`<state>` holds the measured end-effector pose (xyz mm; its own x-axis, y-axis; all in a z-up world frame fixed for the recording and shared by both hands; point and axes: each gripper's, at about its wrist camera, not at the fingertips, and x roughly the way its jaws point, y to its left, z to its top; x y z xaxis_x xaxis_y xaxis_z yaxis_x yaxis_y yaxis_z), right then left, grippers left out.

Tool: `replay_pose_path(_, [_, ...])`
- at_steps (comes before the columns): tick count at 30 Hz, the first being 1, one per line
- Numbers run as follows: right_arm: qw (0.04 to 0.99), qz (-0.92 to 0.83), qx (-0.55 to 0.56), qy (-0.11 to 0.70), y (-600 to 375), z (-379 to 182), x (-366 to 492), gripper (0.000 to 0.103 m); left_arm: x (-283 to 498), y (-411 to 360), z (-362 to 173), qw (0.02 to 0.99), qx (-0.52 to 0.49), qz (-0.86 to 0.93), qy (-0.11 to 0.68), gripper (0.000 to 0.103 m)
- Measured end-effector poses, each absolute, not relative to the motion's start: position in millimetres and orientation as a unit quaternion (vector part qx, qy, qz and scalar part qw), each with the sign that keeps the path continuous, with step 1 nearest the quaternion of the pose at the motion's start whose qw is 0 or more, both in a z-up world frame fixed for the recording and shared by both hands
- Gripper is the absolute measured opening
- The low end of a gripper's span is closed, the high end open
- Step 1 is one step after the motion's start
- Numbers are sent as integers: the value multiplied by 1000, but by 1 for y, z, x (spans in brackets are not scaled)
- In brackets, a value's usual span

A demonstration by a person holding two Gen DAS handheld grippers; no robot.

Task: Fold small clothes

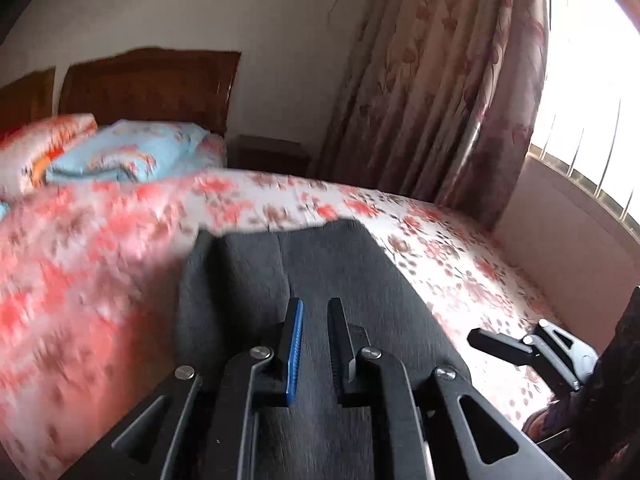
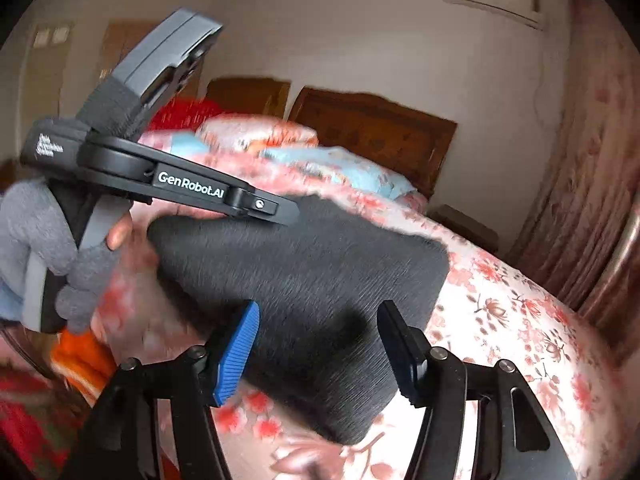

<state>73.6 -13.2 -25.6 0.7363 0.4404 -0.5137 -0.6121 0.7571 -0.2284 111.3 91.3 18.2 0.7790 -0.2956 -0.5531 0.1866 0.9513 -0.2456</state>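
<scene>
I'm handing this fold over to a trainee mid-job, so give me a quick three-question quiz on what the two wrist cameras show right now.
1. True or false: the right gripper stands open around the dark garment.
2. Which gripper pinches the garment's far edge? A) left gripper B) right C) neither
3. Fill in: the garment lies over a ____-patterned bedsheet.

Key: 1 true; 2 A; 3 floral.
</scene>
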Motion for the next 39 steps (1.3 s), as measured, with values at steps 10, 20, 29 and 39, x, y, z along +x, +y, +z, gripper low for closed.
replay_pose_path(10, [902,308,-102,285,-33,-40,129,103,154,93,-32,925,-105,-97,353,18])
replay_pose_path(20, [898,321,-140,267,-27,-18,87,103,84,101,-29,938,-80,-80,328,36])
replay_pose_path(29, [902,305,-166,257,-38,0,62,103,36,103,8,955,-66,-78,277,42])
replay_pose_path(39, [908,296,-96,280,-91,10,-10,103,-55,83,14,975,-20,-30,221,88])
